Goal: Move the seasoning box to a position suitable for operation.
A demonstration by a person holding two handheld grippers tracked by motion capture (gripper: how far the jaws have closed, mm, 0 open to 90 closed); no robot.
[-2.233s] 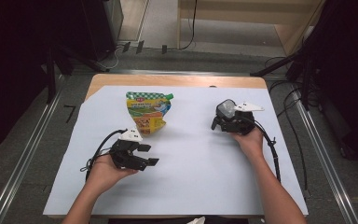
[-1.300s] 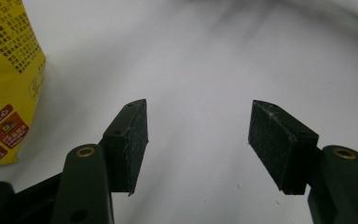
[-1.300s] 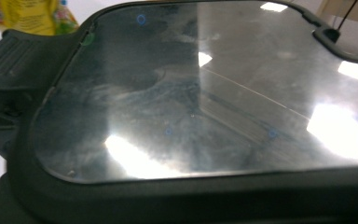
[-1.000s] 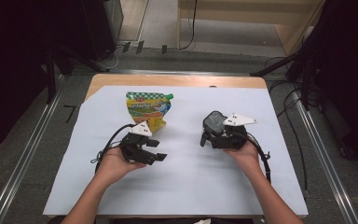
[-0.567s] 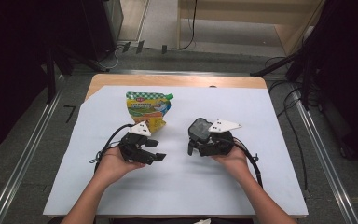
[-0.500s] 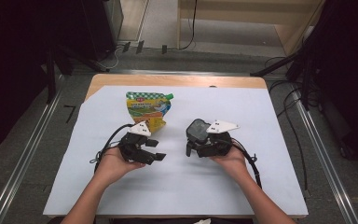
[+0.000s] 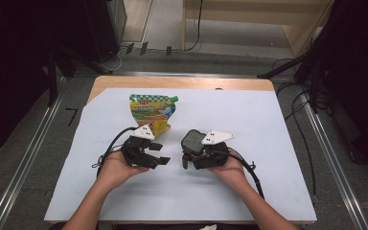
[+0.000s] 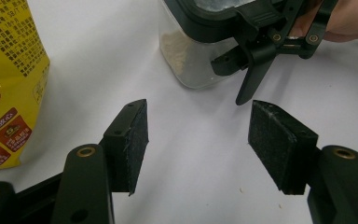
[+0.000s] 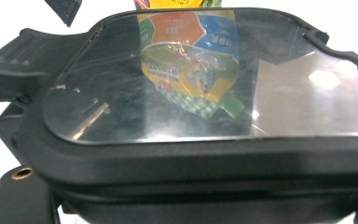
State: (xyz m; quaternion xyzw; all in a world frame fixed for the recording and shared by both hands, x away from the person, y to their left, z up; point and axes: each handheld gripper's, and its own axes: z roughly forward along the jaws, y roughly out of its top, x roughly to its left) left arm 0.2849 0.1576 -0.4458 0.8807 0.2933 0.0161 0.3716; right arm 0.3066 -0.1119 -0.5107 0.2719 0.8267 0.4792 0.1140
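1. Right gripper clamps the jar, a clear container with a black lid, at mid-table on the white sheet; pouch lies just behind.
2. Left gripper is open and empty; the jar sits near, ahead of its pads.

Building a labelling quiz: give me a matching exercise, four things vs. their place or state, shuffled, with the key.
Things:
1. pouch
2. container
3. left gripper
4. table cover

States:
A. jaws apart, nothing between them
B. clear walls, dark lid, gripped by the right gripper
C. pale sheet spread over the tabletop
D. yellow and green, lying on the far side of the grippers

Pairs: 1-D, 2-B, 3-A, 4-C
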